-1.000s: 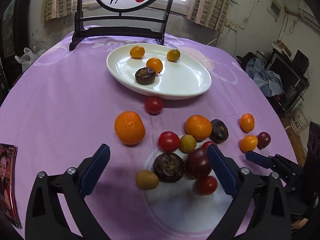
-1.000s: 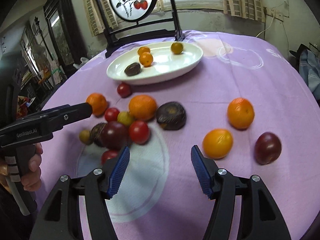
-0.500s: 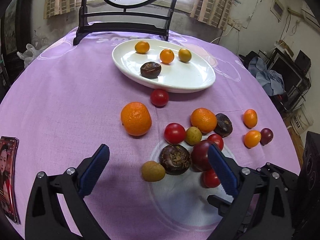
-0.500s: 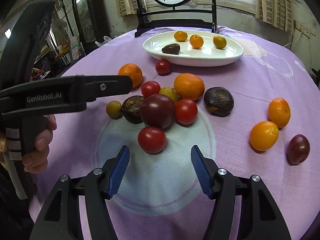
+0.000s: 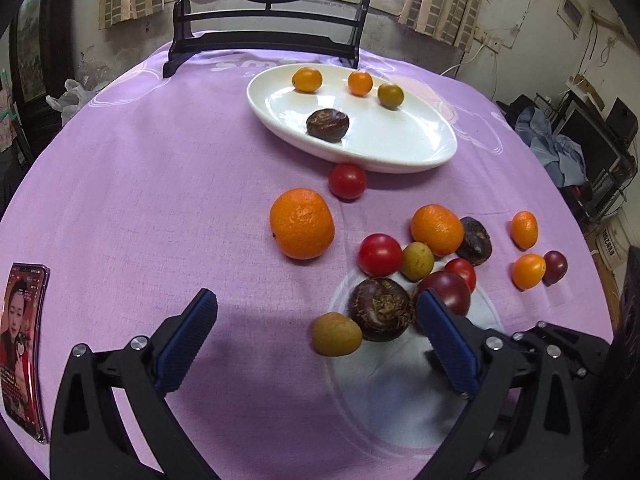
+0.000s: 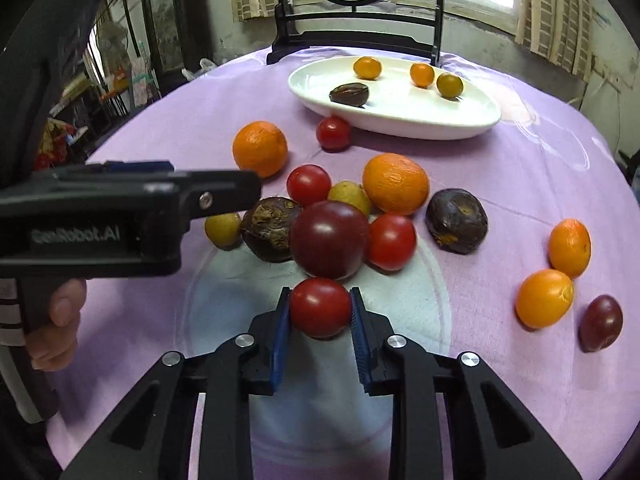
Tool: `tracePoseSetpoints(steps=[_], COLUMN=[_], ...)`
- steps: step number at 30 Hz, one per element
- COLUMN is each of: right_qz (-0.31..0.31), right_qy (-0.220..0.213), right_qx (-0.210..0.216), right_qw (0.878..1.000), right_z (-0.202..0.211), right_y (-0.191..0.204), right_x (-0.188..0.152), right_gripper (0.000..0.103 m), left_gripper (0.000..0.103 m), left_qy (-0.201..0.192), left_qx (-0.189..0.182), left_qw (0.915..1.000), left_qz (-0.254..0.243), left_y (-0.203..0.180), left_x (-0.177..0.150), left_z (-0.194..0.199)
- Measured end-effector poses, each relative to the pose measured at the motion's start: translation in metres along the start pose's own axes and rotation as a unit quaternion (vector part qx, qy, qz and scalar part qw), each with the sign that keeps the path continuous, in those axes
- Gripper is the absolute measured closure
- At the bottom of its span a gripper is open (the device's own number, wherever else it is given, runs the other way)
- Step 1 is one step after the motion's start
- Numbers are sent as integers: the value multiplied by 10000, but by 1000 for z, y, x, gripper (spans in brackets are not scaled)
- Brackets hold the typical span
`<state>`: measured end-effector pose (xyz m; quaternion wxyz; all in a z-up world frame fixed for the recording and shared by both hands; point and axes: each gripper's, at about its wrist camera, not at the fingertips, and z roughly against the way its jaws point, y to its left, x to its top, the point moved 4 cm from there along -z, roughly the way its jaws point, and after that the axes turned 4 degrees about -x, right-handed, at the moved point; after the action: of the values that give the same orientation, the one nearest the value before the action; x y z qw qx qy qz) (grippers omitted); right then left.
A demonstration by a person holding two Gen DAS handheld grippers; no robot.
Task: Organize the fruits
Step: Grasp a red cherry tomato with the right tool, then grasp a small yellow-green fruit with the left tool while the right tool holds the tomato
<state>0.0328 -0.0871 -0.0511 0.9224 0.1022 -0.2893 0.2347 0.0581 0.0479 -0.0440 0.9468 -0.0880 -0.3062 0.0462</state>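
Observation:
My right gripper (image 6: 320, 310) is shut on a red tomato (image 6: 320, 307) at the near edge of the fruit cluster, low over the purple cloth. Just beyond it lie a dark plum (image 6: 329, 239), a brown passion fruit (image 6: 269, 227), another tomato (image 6: 391, 241) and an orange (image 6: 395, 183). My left gripper (image 5: 316, 336) is open and empty, hovering near a yellow-green fruit (image 5: 336, 334) and the passion fruit (image 5: 379, 309). The white plate (image 5: 400, 148) at the back holds three small citrus and a dark fruit (image 5: 327, 124).
A large orange (image 5: 301, 223) and a tomato (image 5: 347, 181) lie between cluster and plate. Two small oranges (image 6: 544, 298) and a dark plum (image 6: 601, 322) sit at the right. A phone (image 5: 22, 344) lies at the left edge. A dark chair (image 5: 272, 40) stands behind the table.
My right gripper moved forward and closed on the near red tomato. My left gripper drew back a little and stayed open.

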Motion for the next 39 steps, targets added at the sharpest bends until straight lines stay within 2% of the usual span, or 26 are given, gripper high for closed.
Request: tracePoseSetpoints(steps=[3, 6, 8, 11, 15, 20, 21, 22, 23, 24, 26, 29, 32, 33, 34, 35, 36, 39], right_qz=[-270, -443, -489, -486, -477, -466, -470, -476, -478, -485, -483, -467, -448, -441, -440, -437, -436, -430], right_qy=[-86, -152, -186, -243, -297, -446, -463, -480, -484, -487, -496, -531, -557, -555, -549, -542, -539, -560], right_qx=[17, -62, -83, -96, -103, -64, -66, -65, -64, -70, -67, -51, -22, -15, -13, -12, -10, -5], right_qw=[9996, 9989, 9986, 9985, 9984, 9979, 9978, 9977, 9977, 9976, 9976, 9975, 9974, 9975, 9975, 9976, 9976, 9975], right_z=[7, 13, 15, 18, 22, 31, 32, 33, 34, 34, 35, 37, 39, 39, 39, 39, 39, 40], right_y=[-21, -37, -42, -45, -44, -43, -42, -42, -43, -43, -42, -42, -40, -40, -40, -39, -39, -39], right_x=[1, 1, 2, 3, 4, 4, 5, 5, 5, 4, 4, 4, 5, 5, 4, 4, 4, 4], right_gripper=[74, 74, 74, 74, 74, 73, 73, 72, 72, 72, 72, 72, 72, 72, 72, 72, 72, 72], left_gripper=[5, 5, 5, 5, 5, 5, 8, 21, 29, 44, 48, 46, 48, 55, 66, 72, 75, 75], left_qy=[3, 125, 176, 36, -10, -126, -120, -85, 10, 125, 321, 281, 266, 237, 199, 179, 157, 183], left_qx=[19, -126, -234, -211, -417, -65, -45, -63, -121, -211, -223, -125, -194, -231, -253, -276, -270, -238], left_qw=[9998, 9994, 9989, 9985, 9967, 9940, 9939, 9938, 9935, 9928, 9906, 9887, 9878, 9874, 9866, 9859, 9854, 9846], left_qz=[-222, -286, -358, -509, -691, -1083, -1097, -1105, -1130, -1173, -1308, -1470, -1522, -1549, -1600, -1638, -1671, -1720], left_y=[-6, -11, -13, -15, -17, -16, -15, -15, -15, -16, -19, -21, -21, -22, -24, -26, -28, -30], left_x=[-3, -9, -13, -17, -27, -35, -35, -35, -36, -36, -38, -34, -28, -27, -27, -27, -28, -29], left_z=[1, -1, 0, 6, 11, 9, 9, 7, 4, 0, -10, -15, -21, -21, -22, -21, -20, -16])
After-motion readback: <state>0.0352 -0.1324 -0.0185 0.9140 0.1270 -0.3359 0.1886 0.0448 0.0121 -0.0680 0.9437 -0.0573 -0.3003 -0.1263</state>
